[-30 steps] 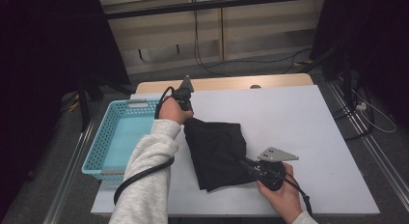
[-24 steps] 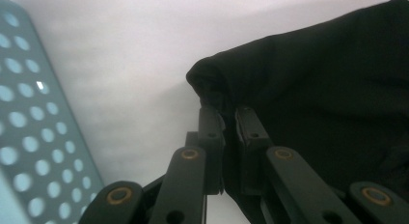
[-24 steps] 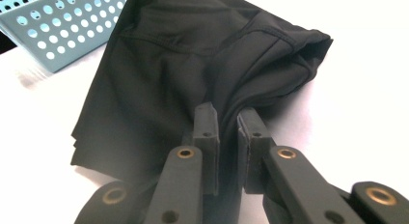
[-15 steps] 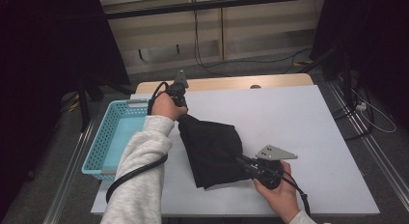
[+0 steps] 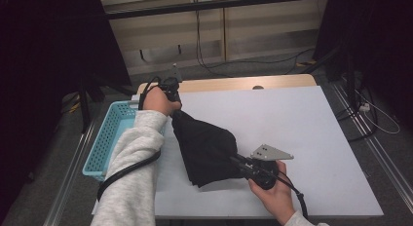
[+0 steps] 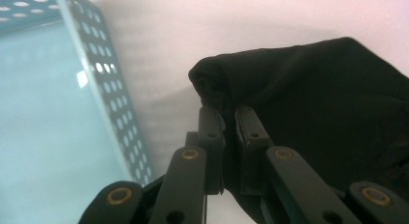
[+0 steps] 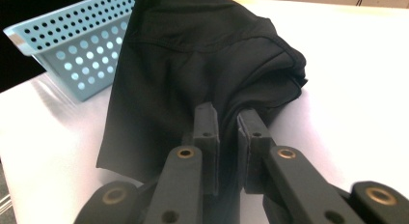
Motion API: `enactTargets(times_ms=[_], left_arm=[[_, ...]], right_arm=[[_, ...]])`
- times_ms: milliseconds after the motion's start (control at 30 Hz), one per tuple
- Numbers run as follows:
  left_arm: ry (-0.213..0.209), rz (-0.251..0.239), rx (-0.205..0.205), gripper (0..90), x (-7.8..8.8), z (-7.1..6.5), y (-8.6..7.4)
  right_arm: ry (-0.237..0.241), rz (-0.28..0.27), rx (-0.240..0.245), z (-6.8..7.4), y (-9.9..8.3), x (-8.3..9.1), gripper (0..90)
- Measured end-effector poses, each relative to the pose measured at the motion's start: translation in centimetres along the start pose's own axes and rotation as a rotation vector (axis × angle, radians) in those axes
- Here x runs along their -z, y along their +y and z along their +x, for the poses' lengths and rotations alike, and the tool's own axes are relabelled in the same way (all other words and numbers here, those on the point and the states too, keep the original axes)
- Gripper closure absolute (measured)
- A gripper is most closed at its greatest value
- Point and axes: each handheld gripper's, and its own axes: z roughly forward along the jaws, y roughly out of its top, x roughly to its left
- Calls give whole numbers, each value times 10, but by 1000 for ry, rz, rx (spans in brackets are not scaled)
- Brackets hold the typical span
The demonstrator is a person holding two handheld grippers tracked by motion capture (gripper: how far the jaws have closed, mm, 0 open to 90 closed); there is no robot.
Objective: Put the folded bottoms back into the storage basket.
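Cloth is what I work with here: a black garment (image 5: 207, 148) hangs and lies between my two grippers, over the white table (image 5: 302, 123), a little left of the table's middle in the high view. Its upper end is lifted off the surface at about 11 o'clock from the middle of the cloth, and its lower part rests on the table toward 5 o'clock.

My left gripper (image 5: 171, 89) holds the upper end. In the left gripper view (image 6: 226, 115) I see the two black jaws pressed almost together, with a rolled fold of the black garment (image 6: 308, 103) pinched between the pads. My left hand (image 5: 158, 100) in the grey sleeve (image 5: 134, 172) is near the far-left corner of the table.

My right gripper (image 5: 243, 163) holds the near end of the cloth, at about 4 o'clock from its middle. In the right gripper view (image 7: 229, 115) the jaws are also nearly closed, and a bunched edge of the black garment (image 7: 202, 50) goes down between them. My right hand (image 5: 275, 192) stays near the front edge of the table.

A light blue basket (image 5: 104, 143) with small holes in its walls stands at 9 o'clock from the cloth, at the left edge of the table, just beside the garment. I cannot tell if the cloth touches it.
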Motion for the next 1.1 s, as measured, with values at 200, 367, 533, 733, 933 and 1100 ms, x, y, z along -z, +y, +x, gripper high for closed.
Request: enactTargets(times_ms=[200, 367, 533, 733, 933, 1100], left_arm=[[5, 0, 0, 835, 8, 6, -1], [12, -3, 1, 835, 14, 8, -1], [5, -9, 8, 835, 20, 13, -2], [8, -16, 17, 836, 27, 18, -1], [21, -26, 21, 836, 37, 21, -1], [33, -19, 25, 837, 49, 22, 0]], right_arm=[[13, -9, 7, 5, 6, -2, 809], [19, -19, 10, 8, 9, -4, 809], [28, -26, 15, 10, 13, -5, 809], [33, -36, 16, 13, 18, -7, 809], [46, -47, 24, 19, 25, -11, 809], [55, -59, 25, 23, 27, -13, 809]])
